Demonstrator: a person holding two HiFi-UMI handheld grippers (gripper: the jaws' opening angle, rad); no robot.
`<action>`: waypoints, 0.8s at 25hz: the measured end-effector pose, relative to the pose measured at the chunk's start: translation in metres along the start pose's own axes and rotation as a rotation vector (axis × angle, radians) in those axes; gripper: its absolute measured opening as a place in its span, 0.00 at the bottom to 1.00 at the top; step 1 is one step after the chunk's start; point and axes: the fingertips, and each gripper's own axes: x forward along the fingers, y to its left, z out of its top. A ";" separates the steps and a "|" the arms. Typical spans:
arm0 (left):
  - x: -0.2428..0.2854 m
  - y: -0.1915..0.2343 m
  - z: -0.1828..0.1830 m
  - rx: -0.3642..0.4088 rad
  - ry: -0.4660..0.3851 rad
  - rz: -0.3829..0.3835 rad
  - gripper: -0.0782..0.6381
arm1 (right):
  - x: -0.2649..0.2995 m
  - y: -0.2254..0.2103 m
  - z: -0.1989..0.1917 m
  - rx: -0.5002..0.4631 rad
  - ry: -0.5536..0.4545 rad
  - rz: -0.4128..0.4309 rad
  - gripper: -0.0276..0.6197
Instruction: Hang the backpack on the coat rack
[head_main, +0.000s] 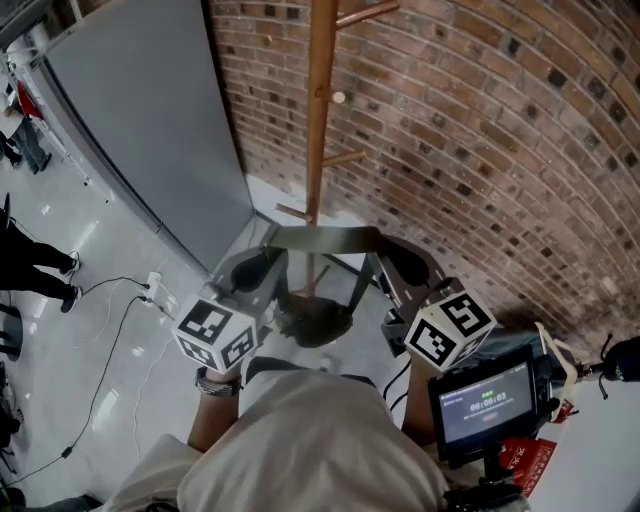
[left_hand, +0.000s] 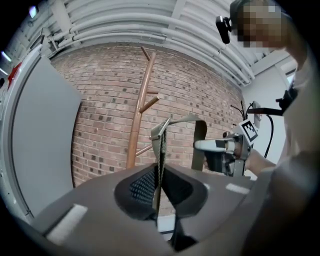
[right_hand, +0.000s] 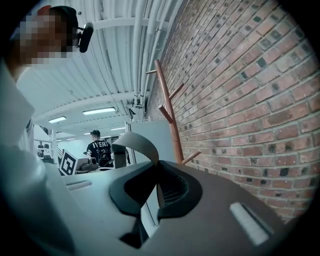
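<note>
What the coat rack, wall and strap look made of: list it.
Coat rack: seemingly wood, smooth reddish-brown finish, angled pegs. Wall: brick, rough matte, pale mortar lines. Strap: probably woven fabric, olive, matte; it curves limply.

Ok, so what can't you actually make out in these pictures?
- Backpack: head view, only its dark top shows under its strap; both gripper views show only strap.
- Coat rack: head view, top cut off by the edge, base behind strap and backpack.
- Monitor text: head view, too small.
</note>
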 end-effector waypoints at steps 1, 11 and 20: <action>0.001 0.002 -0.002 -0.006 0.004 0.001 0.13 | 0.002 -0.001 -0.001 0.001 0.003 0.002 0.05; 0.012 0.025 -0.008 -0.025 0.047 -0.046 0.13 | 0.021 -0.017 -0.004 0.071 -0.006 -0.043 0.05; 0.023 0.049 -0.014 -0.035 0.085 -0.107 0.13 | 0.039 -0.025 -0.013 0.091 0.002 -0.126 0.05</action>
